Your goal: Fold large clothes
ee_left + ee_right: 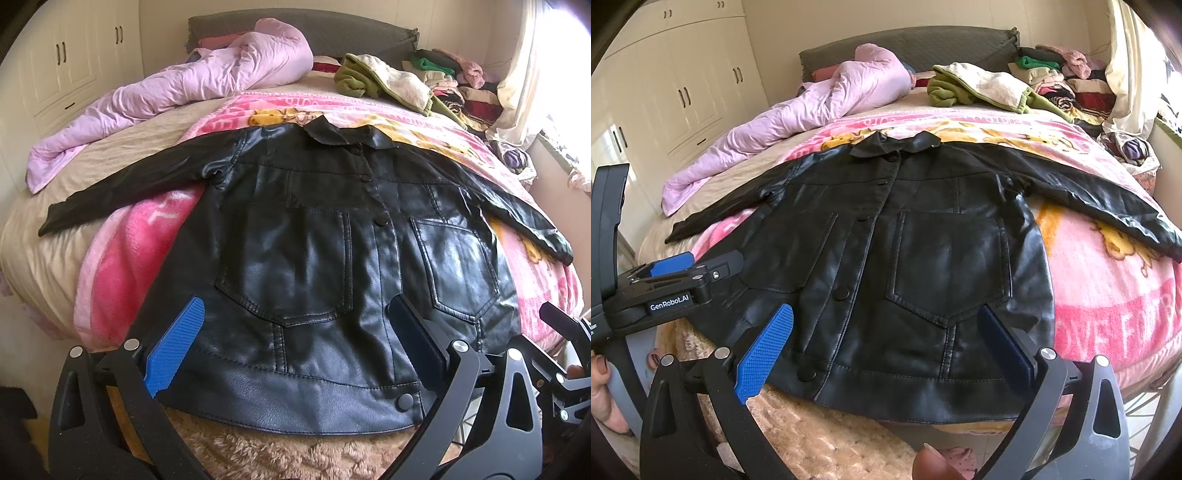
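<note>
Black faux-leather jacket (317, 236) is lying flat and front-up on a pink cartoon-print blanket (122, 273), which is covering the near part of a bed (37, 236). The snap placket is running straight away from the claws toward the collar, and both sleeves are extending outward to either side. The hem is lying nearest the claws, just ahead of and below their fingertips.

The left gripper (295, 343) is hovering over the hem with its jaws spread wide. Its blue ribbed pads (177, 343) are standing well apart and are holding nothing. A patch pocket is sitting just beyond the gap between them. In the right wrist view this same gripper (679, 273) is appearing at the far left, over the jacket's left edge.

The right gripper (886, 343) is likewise hanging open above the hem, empty. Its pads (764, 350) are framing the other patch pocket. Whether either claw is touching the leather cannot be told.

Beyond the jacket, left of the claws, a crumpled lilac quilt (184, 85) is lying along the bed up to the dark headboard (332, 26). Ahead and to the right, a green-and-cream garment (384, 79) is resting near a pile of folded clothes (454, 85). White wardrobe doors (66, 62) are standing at far left. A person's fingers (600, 384) are showing at the lower left edge of the right wrist view.
</note>
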The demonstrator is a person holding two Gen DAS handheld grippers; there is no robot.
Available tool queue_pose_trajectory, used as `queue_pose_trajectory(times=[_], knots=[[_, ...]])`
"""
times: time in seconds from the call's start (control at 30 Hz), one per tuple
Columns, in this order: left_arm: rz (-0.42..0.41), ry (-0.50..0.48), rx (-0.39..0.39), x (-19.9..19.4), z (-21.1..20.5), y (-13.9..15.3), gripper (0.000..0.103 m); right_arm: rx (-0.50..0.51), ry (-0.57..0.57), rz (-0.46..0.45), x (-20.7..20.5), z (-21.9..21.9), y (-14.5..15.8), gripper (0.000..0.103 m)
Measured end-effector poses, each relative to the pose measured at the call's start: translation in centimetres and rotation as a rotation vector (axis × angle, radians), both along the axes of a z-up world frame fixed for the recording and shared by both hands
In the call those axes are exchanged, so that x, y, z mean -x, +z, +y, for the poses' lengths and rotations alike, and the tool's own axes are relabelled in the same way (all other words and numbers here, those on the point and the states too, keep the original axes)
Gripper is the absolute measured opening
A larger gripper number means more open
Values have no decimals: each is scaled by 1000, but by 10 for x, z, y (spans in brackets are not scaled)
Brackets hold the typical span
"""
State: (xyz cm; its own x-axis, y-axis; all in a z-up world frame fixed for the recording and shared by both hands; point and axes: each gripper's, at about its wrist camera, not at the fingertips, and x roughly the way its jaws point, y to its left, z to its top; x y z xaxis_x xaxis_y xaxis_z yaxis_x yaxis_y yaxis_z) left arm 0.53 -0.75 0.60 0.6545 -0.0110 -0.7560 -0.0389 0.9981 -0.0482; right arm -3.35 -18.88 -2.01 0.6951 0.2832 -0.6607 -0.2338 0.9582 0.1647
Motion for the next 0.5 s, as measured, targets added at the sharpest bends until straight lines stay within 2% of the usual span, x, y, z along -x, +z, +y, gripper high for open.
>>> queue_pose_trajectory(times=[0.5], knots=[[-4, -3, 2, 1, 0, 0, 94, -2, 5, -1, 0, 2, -2, 99]])
